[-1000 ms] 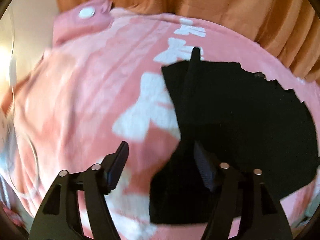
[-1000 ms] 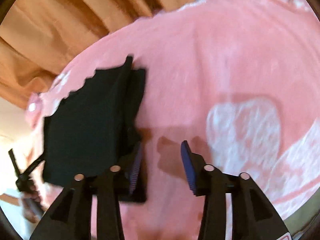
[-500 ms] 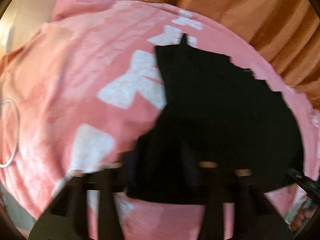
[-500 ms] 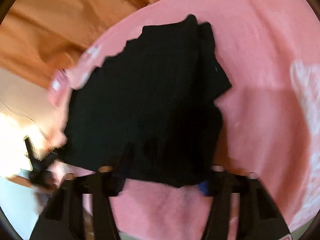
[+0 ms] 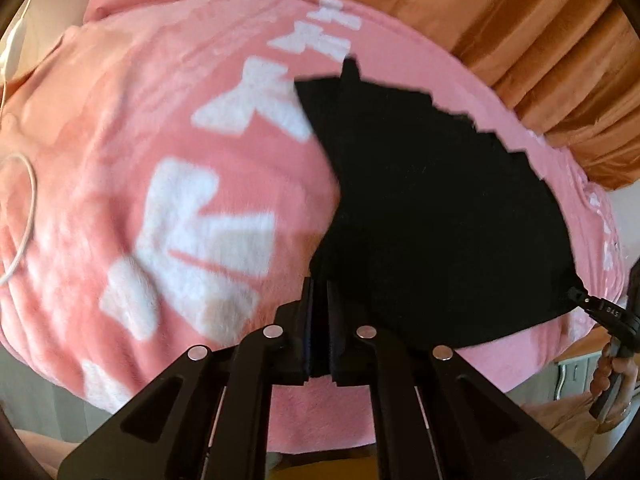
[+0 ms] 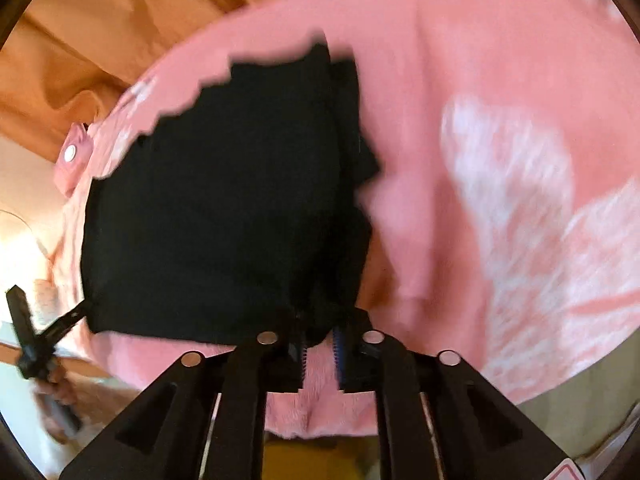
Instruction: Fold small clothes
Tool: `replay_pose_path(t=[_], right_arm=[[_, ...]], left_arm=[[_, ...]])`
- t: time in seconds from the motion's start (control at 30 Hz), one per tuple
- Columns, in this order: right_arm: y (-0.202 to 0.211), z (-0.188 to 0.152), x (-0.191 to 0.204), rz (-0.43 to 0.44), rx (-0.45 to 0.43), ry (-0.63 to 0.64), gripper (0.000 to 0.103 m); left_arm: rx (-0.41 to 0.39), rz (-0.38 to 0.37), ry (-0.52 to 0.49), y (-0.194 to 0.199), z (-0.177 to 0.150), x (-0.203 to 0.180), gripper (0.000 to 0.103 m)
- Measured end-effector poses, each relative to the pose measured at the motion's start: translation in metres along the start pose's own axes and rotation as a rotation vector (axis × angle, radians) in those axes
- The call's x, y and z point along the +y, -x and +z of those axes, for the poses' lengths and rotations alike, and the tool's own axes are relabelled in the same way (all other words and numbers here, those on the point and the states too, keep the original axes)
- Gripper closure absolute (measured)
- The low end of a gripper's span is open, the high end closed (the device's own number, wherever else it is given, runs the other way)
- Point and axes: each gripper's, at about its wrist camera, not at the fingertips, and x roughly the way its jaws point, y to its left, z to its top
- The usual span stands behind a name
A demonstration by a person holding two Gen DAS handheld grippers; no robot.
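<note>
Right wrist fisheye view. The right gripper point(image 6: 320, 344) has its jaws opening, with a fold of the black garment point(image 6: 224, 208) between the pads. The garment spreads ahead and to the left of the jaws on a pink blanket point(image 6: 460, 80) with white patches. At far left, the left gripper point(image 6: 86, 308) meets the garment's near left corner. Orange curtain point(image 6: 100, 32) lies beyond.

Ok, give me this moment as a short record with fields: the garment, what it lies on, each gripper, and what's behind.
garment: black garment, spread out, scalloped far edge
surface: pink blanket with white shapes
left gripper: shut on the garment's near edge
right gripper: jaws opening, the garment's near edge between them
background: orange curtain
other: white cable on the blanket's left side
</note>
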Motion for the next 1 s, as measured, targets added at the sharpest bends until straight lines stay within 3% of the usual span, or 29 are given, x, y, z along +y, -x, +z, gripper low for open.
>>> replay_pose_path(t=[0.03, 0.1, 0.17, 0.2, 0.3, 0.33, 0.37, 0.43, 0.47, 0.6, 0.63, 0.7, 0.77, 0.83, 0.9, 1.0], right_arm=[[0.009, 0.009, 0.006, 0.001, -0.034, 0.013, 0.08], [0.022, 0.031, 0.009, -0.015, -0.097, 0.035, 0.066], [0.018, 0.061, 0.013, -0.05, -0.128, 0.073, 0.051], [0.013, 0.074, 0.011, -0.056, -0.132, 0.085, 0.047], [-0.013, 0.107, -0.002, -0.056, -0.124, 0.089, 0.047], [-0.03, 0.115, 0.001, -0.055, -0.114, 0.086, 0.047], [-0.041, 0.12, 0.001, -0.061, -0.088, 0.082, 0.048], [-0.07, 0.127, 0.001, -0.074, 0.014, 0.096, 0.094], [-0.074, 0.129, 0.002, -0.076, 0.021, 0.096, 0.1], [-0.051, 0.136, 0.004, -0.041, -0.083, 0.09, 0.1], [-0.053, 0.138, -0.004, -0.053, -0.081, 0.069, 0.1], [-0.087, 0.134, -0.022, -0.098, 0.036, 0.022, 0.1], [-0.091, 0.132, -0.018, -0.114, 0.02, 0.056, 0.102], [-0.081, 0.133, -0.011, -0.132, -0.018, 0.046, 0.099], [-0.057, 0.131, 0.004, -0.094, -0.101, 0.04, 0.086], [-0.03, 0.11, 0.042, -0.048, -0.195, 0.138, 0.086]], left_arm=[[-0.026, 0.007, -0.005, 0.005, 0.007, -0.004, 0.097], [-0.09, 0.035, -0.029, 0.014, 0.036, -0.015, 0.087], [-0.115, 0.049, -0.03, 0.009, 0.067, -0.025, 0.045], [-0.115, 0.065, -0.029, 0.001, 0.083, -0.029, 0.044], [-0.08, 0.104, -0.074, -0.035, 0.111, -0.04, 0.045], [-0.07, 0.129, -0.085, -0.052, 0.119, -0.04, 0.051], [-0.057, 0.151, -0.08, -0.06, 0.119, -0.038, 0.074], [-0.004, 0.12, -0.045, -0.074, 0.121, -0.033, 0.098], [-0.009, 0.106, -0.022, -0.075, 0.122, -0.029, 0.098], [-0.064, 0.149, -0.017, -0.072, 0.131, -0.018, 0.099], [-0.052, 0.141, 0.001, -0.075, 0.132, -0.012, 0.099], [-0.046, 0.125, 0.019, -0.081, 0.132, -0.005, 0.099], [-0.059, 0.164, -0.046, -0.08, 0.129, -0.015, 0.099], [-0.064, 0.171, -0.053, -0.076, 0.126, -0.018, 0.098], [-0.08, 0.138, -0.007, -0.06, 0.123, -0.015, 0.096], [-0.127, 0.054, 0.059, -0.024, 0.104, -0.009, 0.069]])
